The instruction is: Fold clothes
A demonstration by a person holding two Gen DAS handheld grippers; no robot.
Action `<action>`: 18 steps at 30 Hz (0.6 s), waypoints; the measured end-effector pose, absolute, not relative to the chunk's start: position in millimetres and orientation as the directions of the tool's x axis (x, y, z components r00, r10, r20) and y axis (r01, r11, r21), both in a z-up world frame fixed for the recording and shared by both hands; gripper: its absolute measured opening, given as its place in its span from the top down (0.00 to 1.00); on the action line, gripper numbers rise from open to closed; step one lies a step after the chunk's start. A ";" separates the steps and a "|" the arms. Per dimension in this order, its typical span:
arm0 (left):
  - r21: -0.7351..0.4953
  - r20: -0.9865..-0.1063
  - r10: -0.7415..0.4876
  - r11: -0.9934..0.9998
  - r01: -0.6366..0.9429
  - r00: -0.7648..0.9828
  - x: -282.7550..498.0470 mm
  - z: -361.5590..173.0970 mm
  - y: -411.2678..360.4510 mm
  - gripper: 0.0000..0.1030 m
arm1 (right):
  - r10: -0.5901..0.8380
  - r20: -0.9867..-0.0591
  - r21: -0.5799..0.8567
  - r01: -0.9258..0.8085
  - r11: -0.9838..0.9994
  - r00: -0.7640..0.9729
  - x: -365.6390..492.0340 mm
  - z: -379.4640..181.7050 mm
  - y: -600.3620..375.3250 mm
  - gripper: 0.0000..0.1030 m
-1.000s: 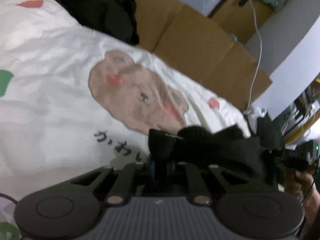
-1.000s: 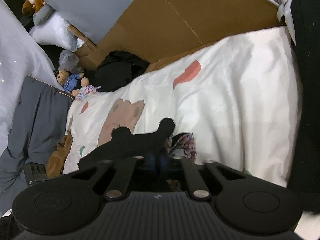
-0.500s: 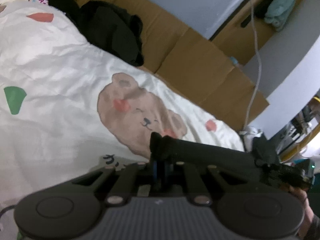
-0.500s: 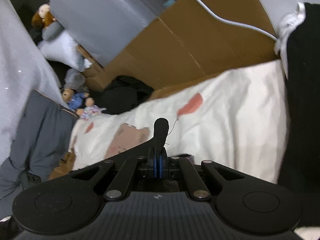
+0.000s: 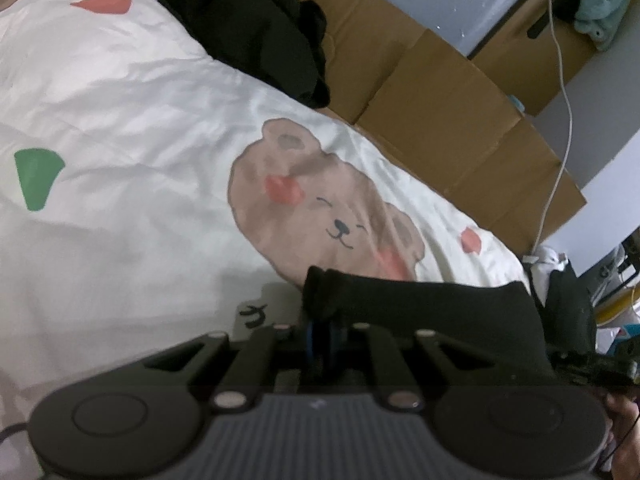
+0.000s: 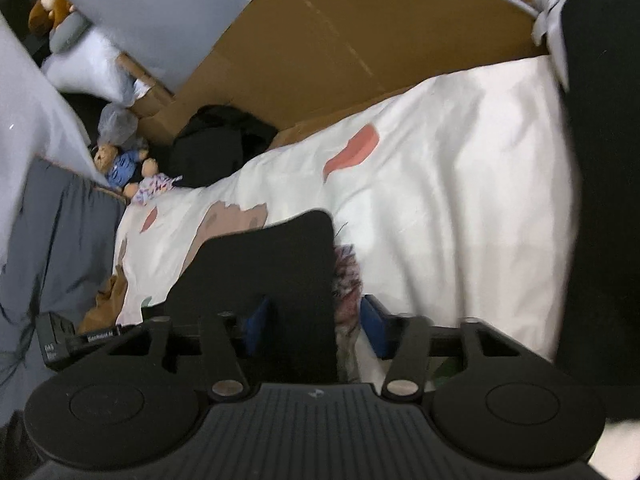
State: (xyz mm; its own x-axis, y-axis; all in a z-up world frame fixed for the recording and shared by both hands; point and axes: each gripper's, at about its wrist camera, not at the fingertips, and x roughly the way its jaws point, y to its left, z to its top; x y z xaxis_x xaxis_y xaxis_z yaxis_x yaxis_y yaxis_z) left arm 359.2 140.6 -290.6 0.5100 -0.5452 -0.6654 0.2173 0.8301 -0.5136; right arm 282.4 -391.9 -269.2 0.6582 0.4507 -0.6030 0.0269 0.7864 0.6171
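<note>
A black garment (image 5: 420, 312) is stretched between the two grippers above a white bedspread (image 5: 140, 120) printed with a brown bear. My left gripper (image 5: 322, 332) is shut on one end of it, its blue pads pinched together on the cloth. In the right wrist view my right gripper (image 6: 314, 320) stands open with its blue pads well apart. The other end of the black garment (image 6: 272, 264) lies between them against the left finger, clear of the right pad. The right gripper's body and a hand show at the right edge of the left wrist view.
A heap of black clothes (image 5: 260, 28) lies at the bed's far edge against flattened cardboard (image 5: 440, 100). Soft toys (image 6: 120, 164) sit by grey bedding on the left. A floral cloth (image 6: 348, 276) lies under the right gripper. A white cable (image 5: 560, 80) hangs at the right.
The right gripper's pads, pinched together on the black cloth half a second ago, now stand apart. The cloth spreads wide between them. The left gripper keeps its hold.
</note>
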 end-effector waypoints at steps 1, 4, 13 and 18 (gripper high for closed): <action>-0.502 -0.670 -0.536 0.837 0.218 0.514 358.5 -289.3 140.0 0.92 | 0.428 -0.606 0.600 0.032 0.800 0.671 281.0 -267.1 -391.8 0.98; -0.482 -0.694 -0.516 0.851 0.208 0.502 358.5 -288.1 135.0 0.89 | 0.392 -0.586 0.590 0.042 0.807 0.709 278.5 -259.1 -398.3 0.98; -0.448 -0.736 -0.432 0.888 0.102 0.522 332.6 -262.9 131.7 0.54 | 0.367 -0.569 0.580 0.042 0.814 0.736 272.9 -236.1 -399.6 0.59; -0.423 -0.757 -0.402 0.902 0.083 0.515 307.1 -245.5 126.2 0.54 | 0.361 -0.566 0.581 0.049 0.812 0.741 254.3 -222.8 -402.5 0.59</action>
